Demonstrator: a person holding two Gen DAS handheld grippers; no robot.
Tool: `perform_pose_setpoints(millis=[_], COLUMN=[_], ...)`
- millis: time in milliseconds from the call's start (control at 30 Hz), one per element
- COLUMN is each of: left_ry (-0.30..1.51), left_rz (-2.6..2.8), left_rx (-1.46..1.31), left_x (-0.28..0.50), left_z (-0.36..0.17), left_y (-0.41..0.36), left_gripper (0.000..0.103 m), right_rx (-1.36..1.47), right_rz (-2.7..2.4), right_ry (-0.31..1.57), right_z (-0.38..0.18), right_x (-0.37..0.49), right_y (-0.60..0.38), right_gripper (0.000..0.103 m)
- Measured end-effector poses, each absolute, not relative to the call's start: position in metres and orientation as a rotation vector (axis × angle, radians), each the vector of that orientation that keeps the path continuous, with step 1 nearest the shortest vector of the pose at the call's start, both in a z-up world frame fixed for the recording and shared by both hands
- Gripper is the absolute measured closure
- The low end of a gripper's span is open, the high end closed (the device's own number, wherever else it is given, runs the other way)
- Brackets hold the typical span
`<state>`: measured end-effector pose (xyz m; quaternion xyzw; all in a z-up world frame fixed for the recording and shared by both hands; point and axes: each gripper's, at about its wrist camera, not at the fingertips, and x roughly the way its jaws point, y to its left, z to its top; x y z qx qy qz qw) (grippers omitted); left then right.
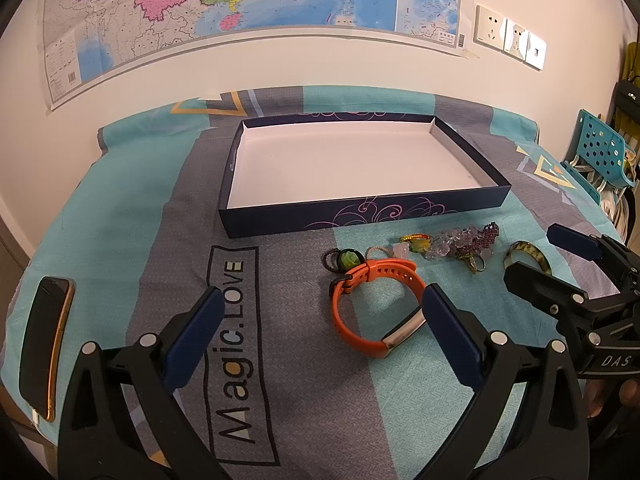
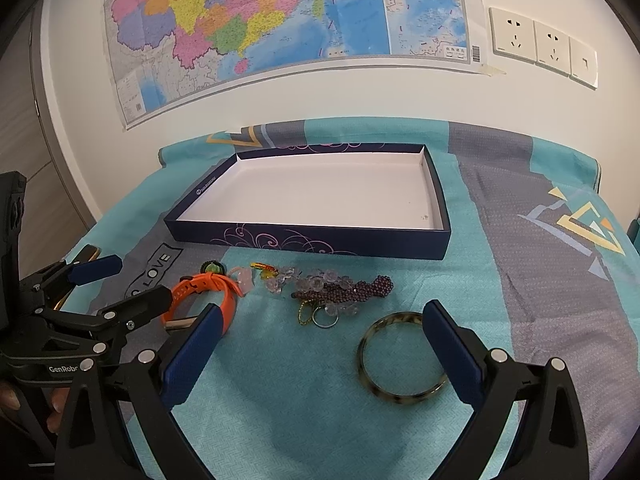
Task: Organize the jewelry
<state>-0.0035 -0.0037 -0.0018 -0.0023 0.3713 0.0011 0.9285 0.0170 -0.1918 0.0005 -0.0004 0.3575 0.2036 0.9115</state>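
A shallow dark blue box [image 1: 352, 216] [image 2: 312, 240] with a white inside lies empty on the cloth-covered table. In front of it lie an orange wristband [image 1: 352, 328] [image 2: 228, 312], a green pendant [image 1: 347, 259] [image 2: 213, 268], clear and purple bead pieces [image 1: 468, 240] [image 2: 344, 286], rings [image 2: 320, 316] and a tortoiseshell bangle [image 2: 400, 360] [image 1: 528, 256]. My left gripper [image 1: 320, 312] is open, its right finger beside the wristband. My right gripper [image 2: 320, 328] is open, its right finger over the bangle's right side.
A phone [image 1: 46, 344] lies near the table's left edge. A map [image 1: 240, 0] and wall sockets [image 2: 544, 48] are on the wall behind. A teal basket [image 1: 600, 152] stands beyond the table's right edge. The cloth [image 1: 120, 200] is teal and grey.
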Motion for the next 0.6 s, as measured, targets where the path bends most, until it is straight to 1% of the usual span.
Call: perform_pose_setpoints(millis=[600], left_ry=[0.763], left_rz=[0.000], left_rx=[-0.008], left_x=[-0.0032], left_z=[-0.0025], left_y=[-0.0040], left_gripper=[0.006], right_rx=[0.002], right_rz=[0.424], right_ry=[0.743], right_z=[0.0003], right_x=[0.0172], right_y=[-0.1906], right_gripper=[0.007])
